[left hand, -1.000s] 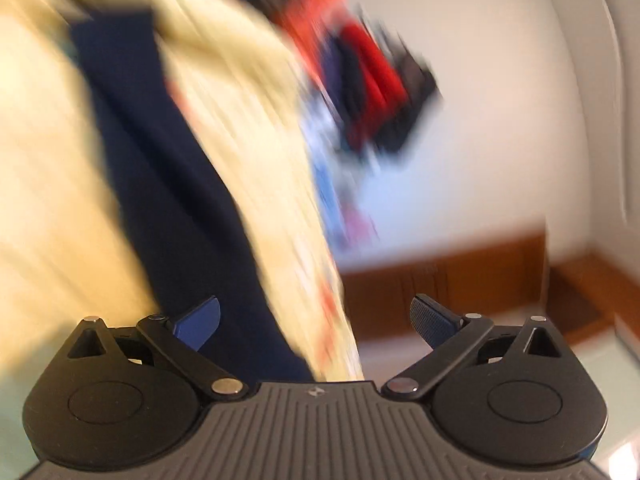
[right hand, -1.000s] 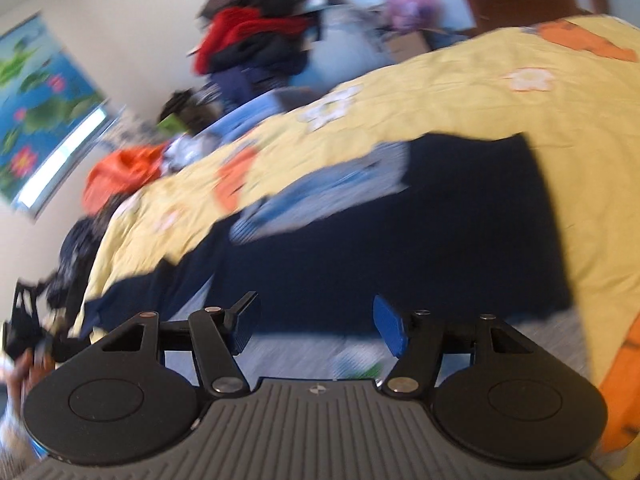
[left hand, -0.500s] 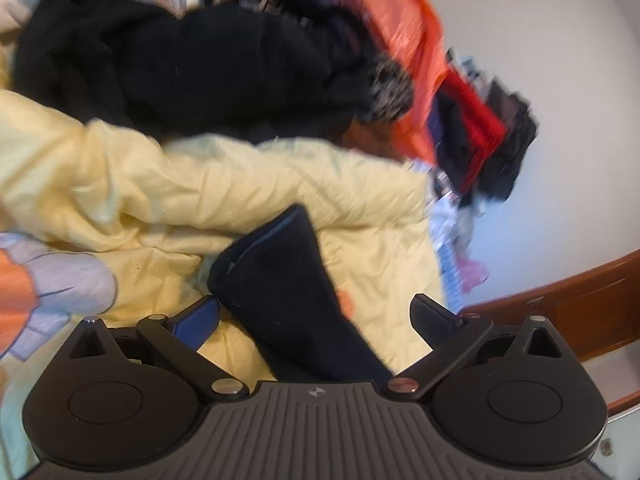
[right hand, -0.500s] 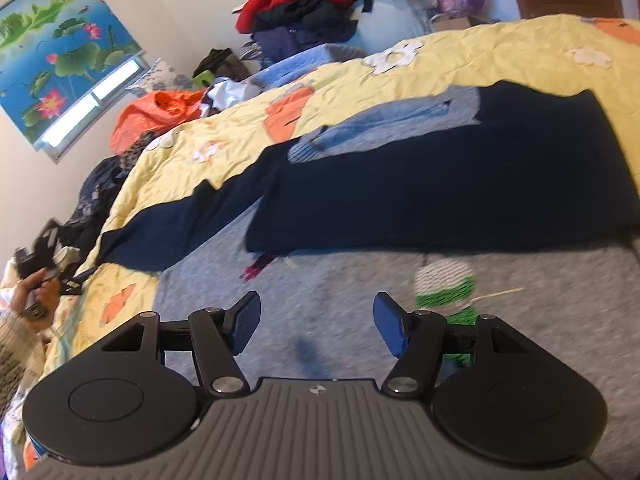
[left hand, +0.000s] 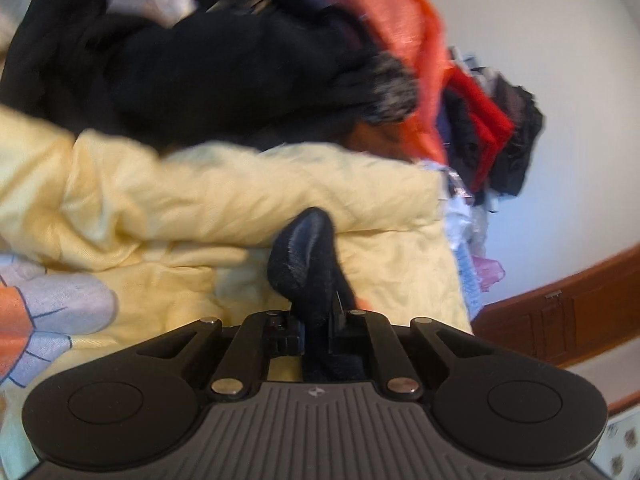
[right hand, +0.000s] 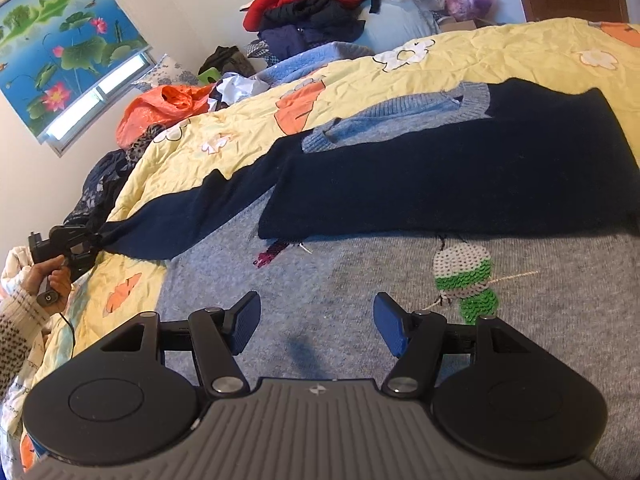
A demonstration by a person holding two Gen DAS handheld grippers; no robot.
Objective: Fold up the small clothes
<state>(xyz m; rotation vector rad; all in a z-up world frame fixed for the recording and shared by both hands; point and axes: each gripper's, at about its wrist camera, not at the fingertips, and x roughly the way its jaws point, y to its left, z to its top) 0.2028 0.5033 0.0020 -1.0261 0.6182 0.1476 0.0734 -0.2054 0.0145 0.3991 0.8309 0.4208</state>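
Observation:
A grey and navy sweater [right hand: 400, 280] lies flat on the yellow bedspread [right hand: 480, 56]. Its grey body carries a white and green sequin patch [right hand: 464, 276], and one navy sleeve is folded across it [right hand: 460, 176]. The other navy sleeve [right hand: 192, 216] stretches out to the left. My left gripper [left hand: 316, 320] is shut on that sleeve's cuff [left hand: 308, 256]; it also shows in the right wrist view [right hand: 94, 240], held by a hand. My right gripper [right hand: 316, 324] is open and empty, just above the grey body.
A heap of black clothes [left hand: 192, 68] and an orange garment [left hand: 400, 40] lie beyond the bedspread's rumpled edge [left hand: 240, 188]. Red and dark clothes [right hand: 304, 4] are piled by the far wall. An orange bag [right hand: 160, 108] sits at the bed's left side.
My left gripper has closed on the navy sleeve cuff that lay between its open fingers. My right gripper has held its place, open, over the grey body.

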